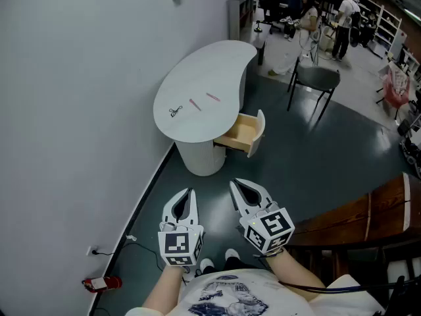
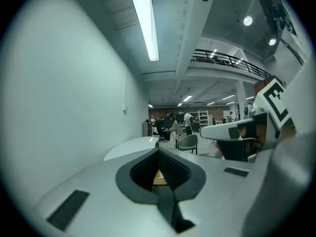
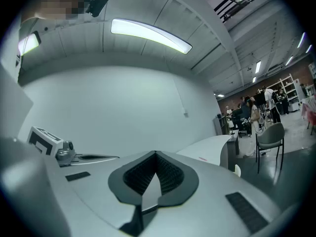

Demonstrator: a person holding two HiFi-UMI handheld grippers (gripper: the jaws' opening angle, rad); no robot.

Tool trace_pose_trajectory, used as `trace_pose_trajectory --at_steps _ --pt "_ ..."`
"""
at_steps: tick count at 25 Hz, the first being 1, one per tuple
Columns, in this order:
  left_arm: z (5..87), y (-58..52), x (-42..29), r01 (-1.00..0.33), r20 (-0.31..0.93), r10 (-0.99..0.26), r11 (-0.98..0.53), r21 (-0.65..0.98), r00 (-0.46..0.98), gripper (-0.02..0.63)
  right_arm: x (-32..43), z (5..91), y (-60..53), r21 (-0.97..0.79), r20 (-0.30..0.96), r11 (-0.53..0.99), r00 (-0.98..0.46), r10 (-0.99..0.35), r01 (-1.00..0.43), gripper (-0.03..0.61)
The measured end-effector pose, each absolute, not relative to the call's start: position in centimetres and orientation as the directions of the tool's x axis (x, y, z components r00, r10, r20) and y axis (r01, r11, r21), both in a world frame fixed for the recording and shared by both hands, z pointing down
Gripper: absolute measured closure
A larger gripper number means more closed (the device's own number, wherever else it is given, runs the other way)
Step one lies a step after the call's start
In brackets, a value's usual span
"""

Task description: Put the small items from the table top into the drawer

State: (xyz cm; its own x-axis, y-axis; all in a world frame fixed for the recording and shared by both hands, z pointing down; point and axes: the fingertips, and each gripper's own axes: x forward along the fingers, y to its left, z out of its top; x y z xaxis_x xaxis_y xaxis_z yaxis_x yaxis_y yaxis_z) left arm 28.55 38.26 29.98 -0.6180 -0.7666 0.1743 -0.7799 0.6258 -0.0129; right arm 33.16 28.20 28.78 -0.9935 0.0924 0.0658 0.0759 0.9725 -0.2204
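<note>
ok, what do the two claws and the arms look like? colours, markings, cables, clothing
Both the left claw and right claw are pale grey tapering shells, lined with black ribbed pads. Each carries a white cube with black square markers at the rear. A black cable runs off the right wrist. The person wears a white printed T-shirt; forearms are bare.

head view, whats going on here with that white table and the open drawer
A person stands back from the white table, holding the left gripper and the right gripper out in front, both shut and empty. A small black item, a pink stick and a second pink stick lie on the table top. The wooden drawer is pulled open, and nothing shows inside it. Nothing is being handled yet.
</note>
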Motion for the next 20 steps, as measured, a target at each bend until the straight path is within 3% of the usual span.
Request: trace_pose_trajectory --at_steps 20 --pt "31.6 35.1 27.6 -0.752 0.2 -0.735 0.659 -0.016 -0.648 0.594 32.4 31.1 24.5 -0.237 0.105 0.967 -0.987 0.118 0.091 0.558"
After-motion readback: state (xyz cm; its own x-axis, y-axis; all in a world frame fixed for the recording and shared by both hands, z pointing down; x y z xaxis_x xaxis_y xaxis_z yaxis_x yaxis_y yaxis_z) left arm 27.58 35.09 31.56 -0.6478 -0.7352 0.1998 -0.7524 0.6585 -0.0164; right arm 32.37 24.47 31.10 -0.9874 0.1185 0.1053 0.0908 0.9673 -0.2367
